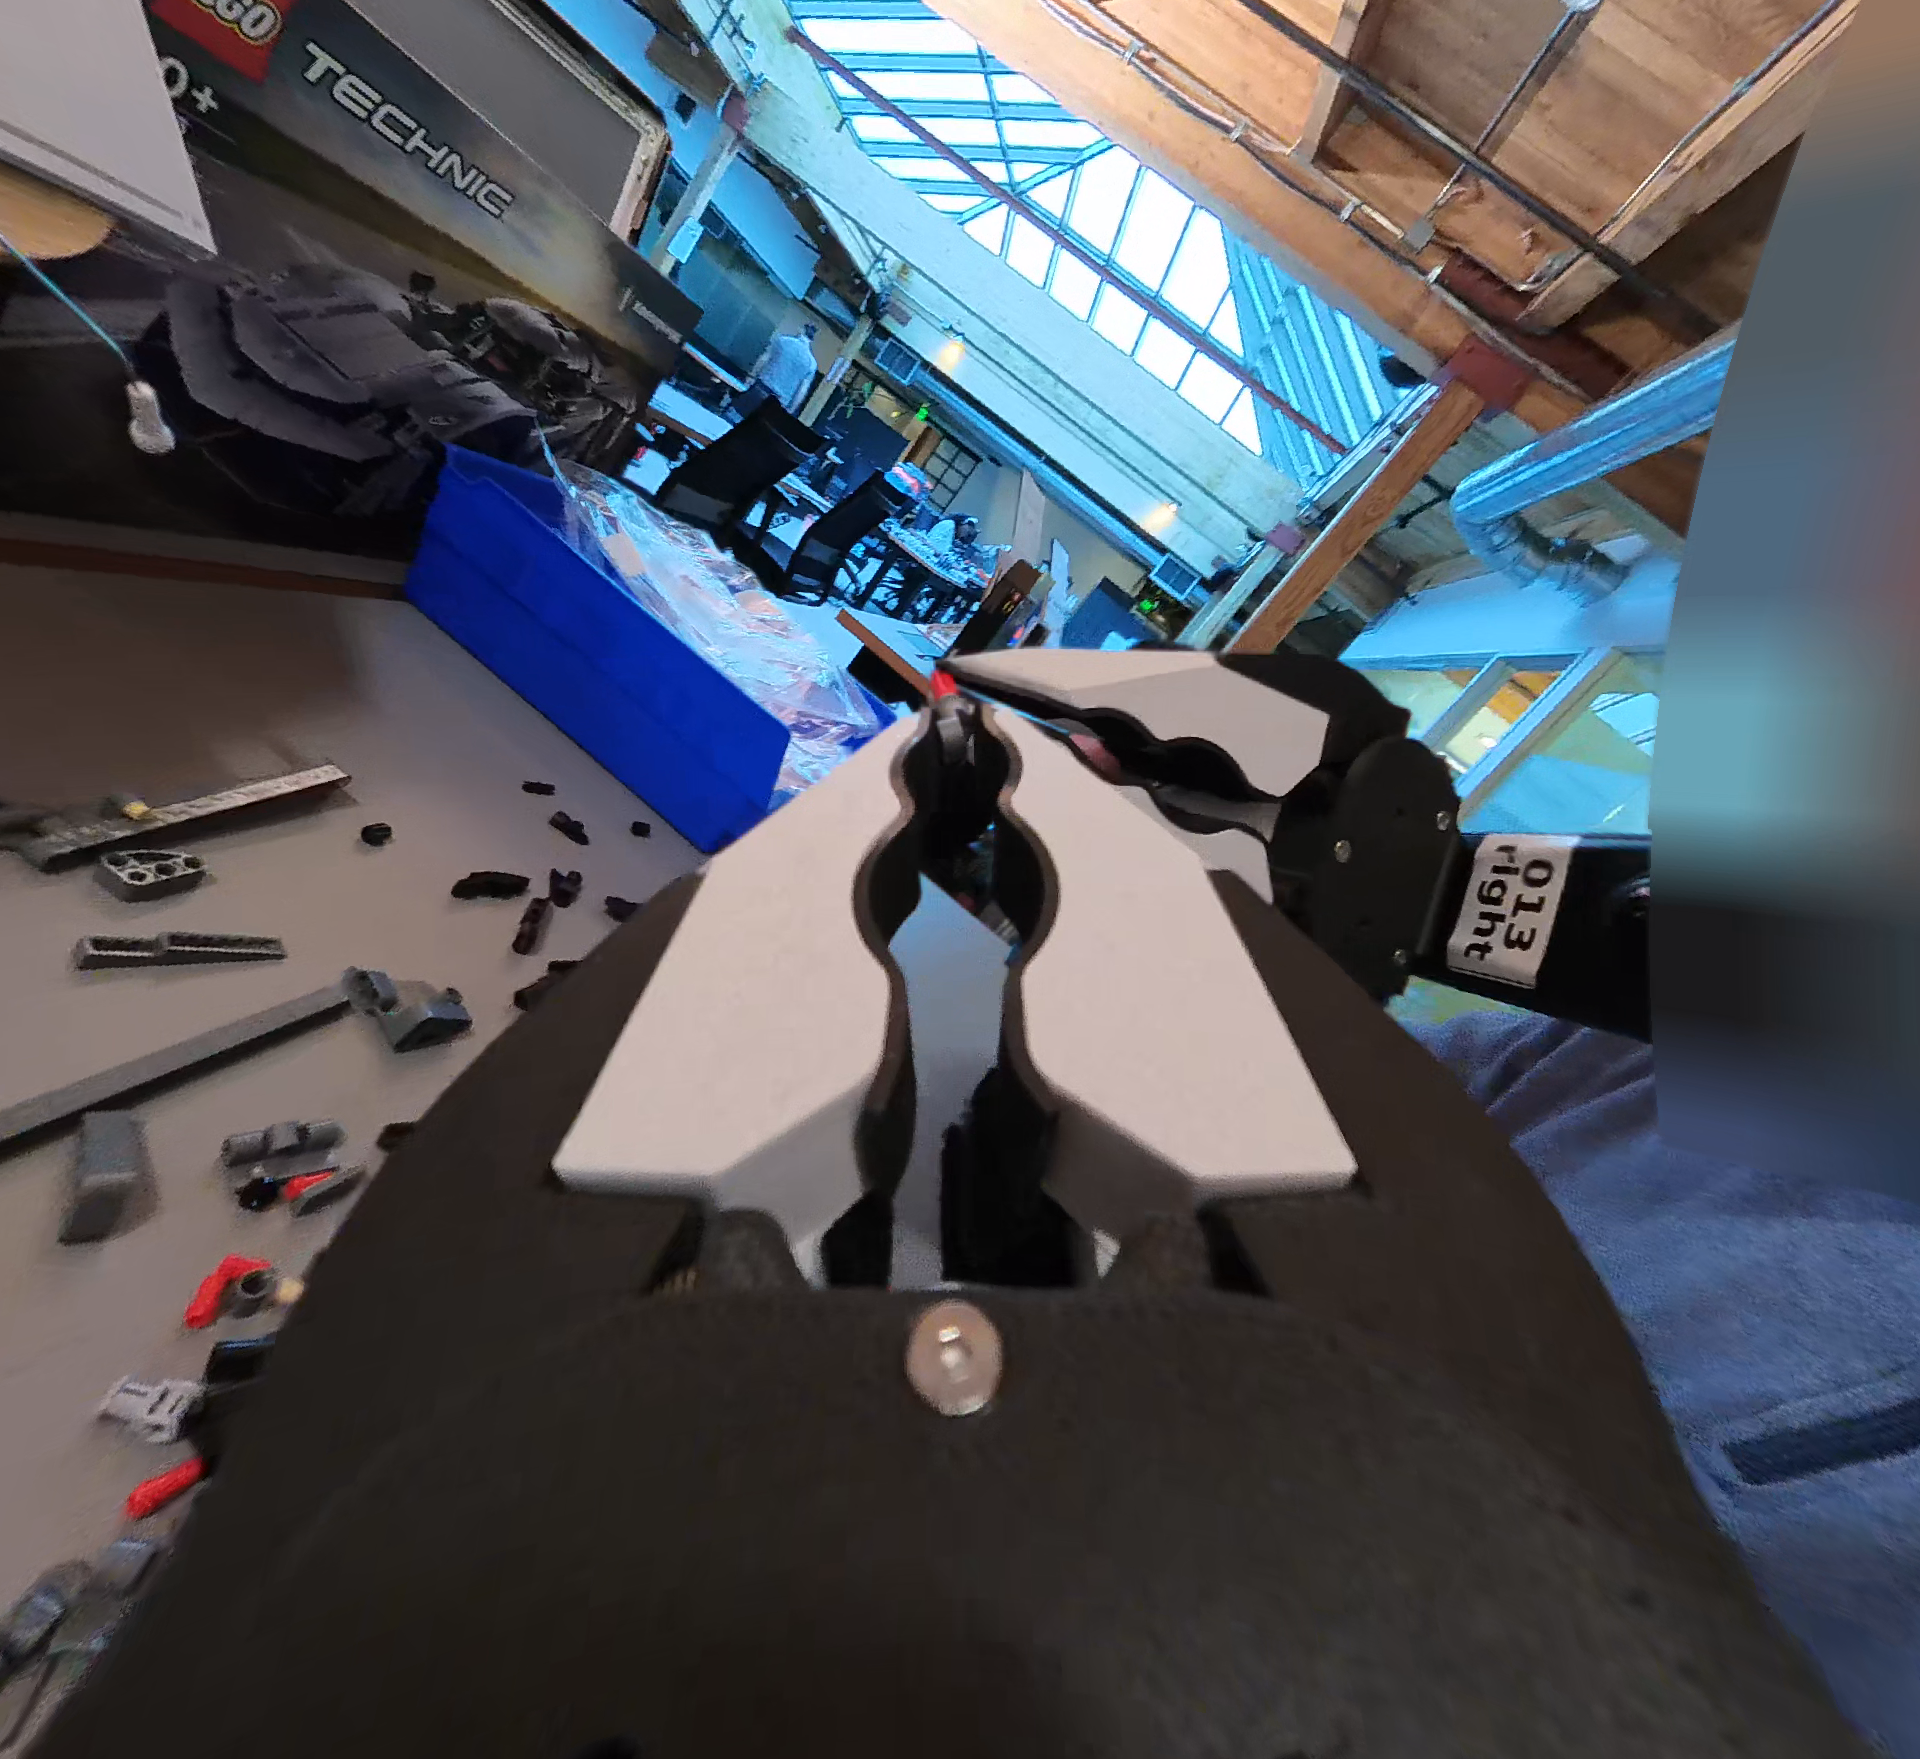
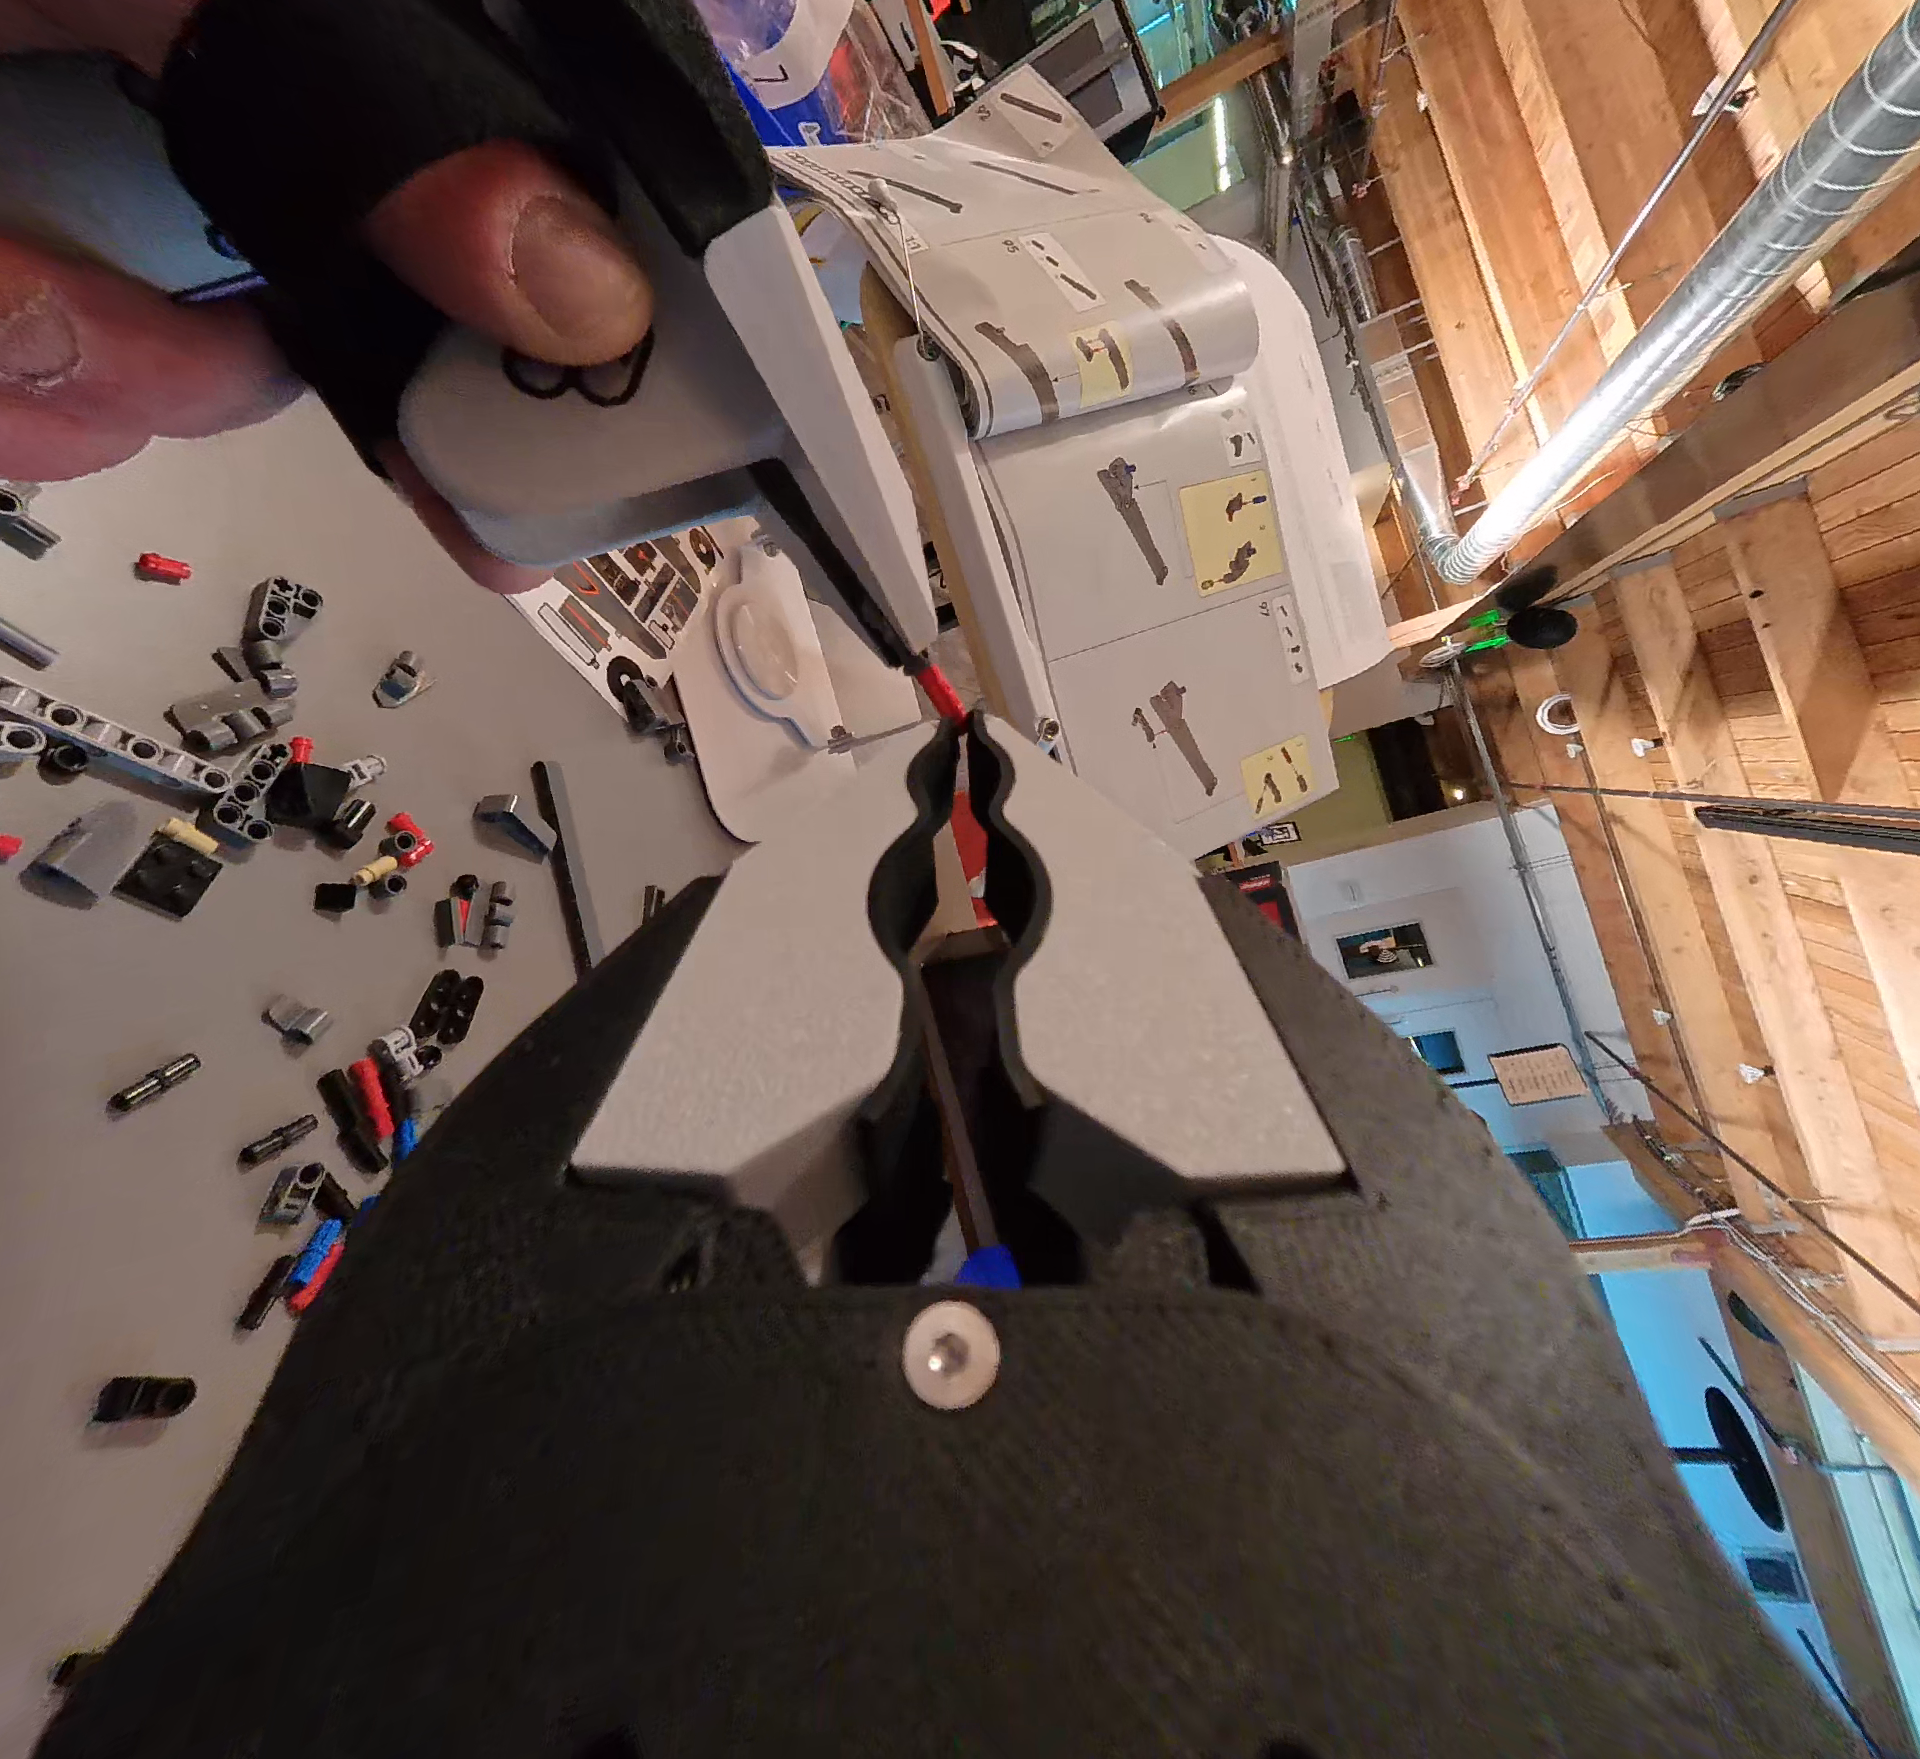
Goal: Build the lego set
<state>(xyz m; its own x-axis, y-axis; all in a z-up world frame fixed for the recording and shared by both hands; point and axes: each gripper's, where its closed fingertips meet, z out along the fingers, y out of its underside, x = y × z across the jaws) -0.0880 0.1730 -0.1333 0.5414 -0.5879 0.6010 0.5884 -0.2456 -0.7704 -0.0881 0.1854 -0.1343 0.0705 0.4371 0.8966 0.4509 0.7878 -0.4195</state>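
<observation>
Grey table (image 1: 208,670) backs a printed toy box (image 1: 343,151) and instruction booklet (image 2: 1143,504).

Both views bright, daylit. Left wrist view: main light from skylight (image 1: 1049,182), upper centre, glass near blown out, blue cast over bg. Strong fisheye bend at edges; lego box (image 1: 343,182) at upper left stretches. Loose lego pieces (image 1: 197,1065) lower left smeared w/ motion blur. Mosaic patch down right edge. Right wrist view: warmer; glare along metal duct (image 2: 1683,327) upper right, wood ceiling beams curve. Thumb (image 2: 520,255) upper left soft, too close. Shadows faint on the table (image 2: 208,878).
</observation>
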